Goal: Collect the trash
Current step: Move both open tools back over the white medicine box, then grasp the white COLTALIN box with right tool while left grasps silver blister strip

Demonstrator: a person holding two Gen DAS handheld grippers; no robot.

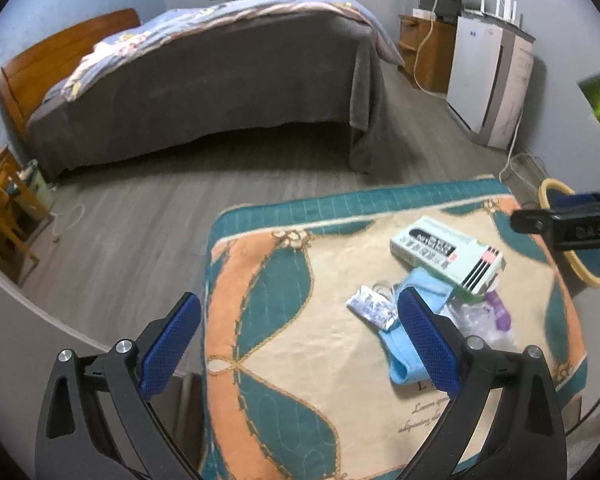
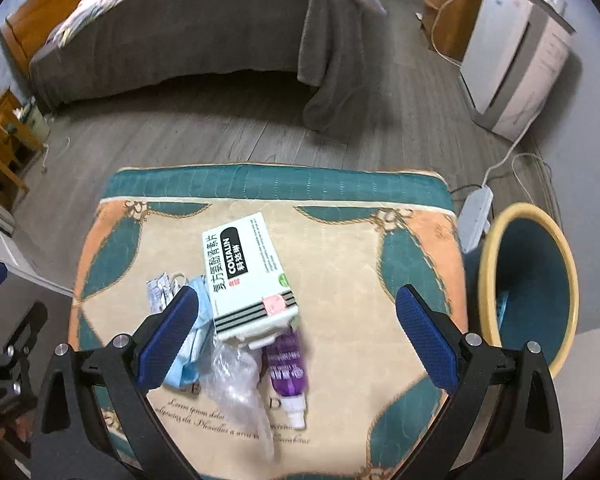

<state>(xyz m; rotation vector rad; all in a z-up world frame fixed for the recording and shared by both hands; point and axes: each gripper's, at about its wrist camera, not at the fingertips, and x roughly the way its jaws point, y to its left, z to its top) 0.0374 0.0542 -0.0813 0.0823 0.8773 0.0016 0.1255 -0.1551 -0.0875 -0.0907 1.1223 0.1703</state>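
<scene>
Looking along the left gripper, a small pile of trash sits on the right half of the table, which is covered with a quilted cloth in teal, orange and cream. The pile is a white medicine box with black stripes at one end, a crumpled blue mask partly under it, a silvery blister pack just left of the mask, a clear plastic wrapper and a purple bottle at the right. The left half of the cloth is bare. Beyond the far edge lie grey floor and a bed. The fingers are spread wide and hold nothing; the right one hangs in front of the mask. The right gripper enters from the right edge, with a yellow-rimmed bin behind it.

Facing down from the right gripper, the box lies across the middle of the table, its striped end nearest. The mask and blister pack lie left of it, the wrapper and purple bottle near its near end. The right part of the cloth is free, and the bin stands just off the right edge, a power strip on the floor behind. These fingers are also wide apart and empty, straddling the box and bottle.
</scene>
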